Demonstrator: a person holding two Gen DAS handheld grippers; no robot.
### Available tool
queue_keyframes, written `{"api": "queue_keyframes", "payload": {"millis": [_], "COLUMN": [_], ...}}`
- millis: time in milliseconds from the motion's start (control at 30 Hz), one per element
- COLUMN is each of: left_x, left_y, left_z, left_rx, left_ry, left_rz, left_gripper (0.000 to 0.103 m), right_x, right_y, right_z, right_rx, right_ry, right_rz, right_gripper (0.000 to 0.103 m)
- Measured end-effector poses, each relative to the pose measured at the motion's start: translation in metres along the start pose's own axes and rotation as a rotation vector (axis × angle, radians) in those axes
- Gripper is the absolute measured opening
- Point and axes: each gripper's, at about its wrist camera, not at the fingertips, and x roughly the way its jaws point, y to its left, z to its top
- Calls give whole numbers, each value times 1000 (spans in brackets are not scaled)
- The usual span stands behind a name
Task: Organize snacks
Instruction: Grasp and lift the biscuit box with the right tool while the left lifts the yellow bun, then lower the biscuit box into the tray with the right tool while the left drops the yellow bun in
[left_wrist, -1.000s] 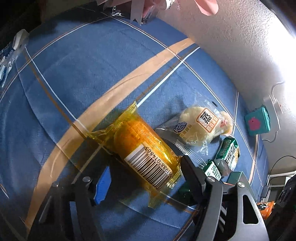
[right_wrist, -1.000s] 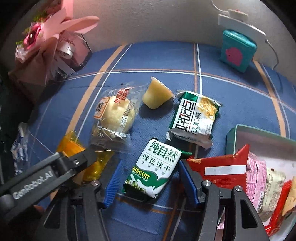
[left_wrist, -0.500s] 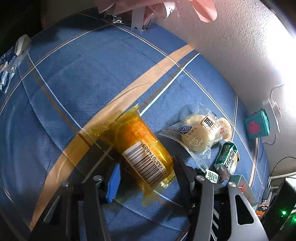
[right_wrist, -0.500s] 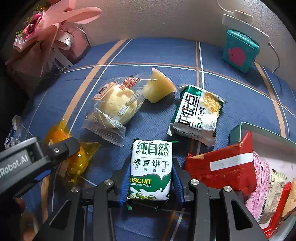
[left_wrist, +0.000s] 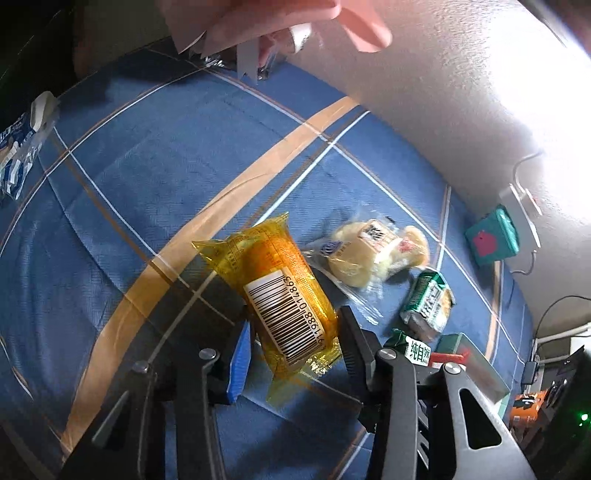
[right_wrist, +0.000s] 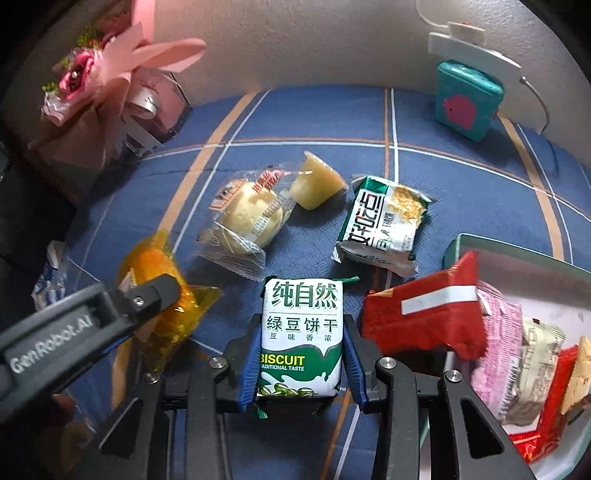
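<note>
My left gripper (left_wrist: 295, 350) is shut on an orange-wrapped snack (left_wrist: 284, 295) with a barcode and holds it above the blue cloth; it also shows in the right wrist view (right_wrist: 162, 314). My right gripper (right_wrist: 301, 365) is shut on a green-and-white biscuit pack (right_wrist: 301, 336). A clear-wrapped bun (right_wrist: 247, 218), a yellow jelly cup (right_wrist: 317, 181) and a second green pack (right_wrist: 384, 225) lie on the cloth. A white tray (right_wrist: 517, 258) at the right holds a red pack (right_wrist: 424, 314) and several other snacks.
A teal box (right_wrist: 467, 99) stands by the wall at the back right. A pink bouquet (right_wrist: 107, 92) sits at the back left. A blue-and-white packet (left_wrist: 18, 158) lies at the cloth's left edge.
Both grippers have closed on their snacks. The left one has lifted the orange snack off the cloth. The right one now holds the biscuit pack squarely between its fingers.
</note>
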Motion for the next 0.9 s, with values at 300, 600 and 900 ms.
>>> {"api": "queue_keyframes", "payload": {"millis": [300, 600, 900], "left_x": [-31, -55, -66], "left_y": [-18, -42, -80], "left_z": [-8, -22, -42], "left_rx": [47, 114, 236], "left_ry": [-61, -107, -132], "left_rz": [-34, -67, -67], "left_gripper": [46, 46, 46], "right_x": [-42, -76, -107], "right_y": [-12, -36, -80], "right_z": [-5, -19, -33], "right_rx": [19, 49, 135], "right_ry": [-49, -86, -136], "right_rz": [27, 1, -41], "right_gripper": [42, 42, 42]}}
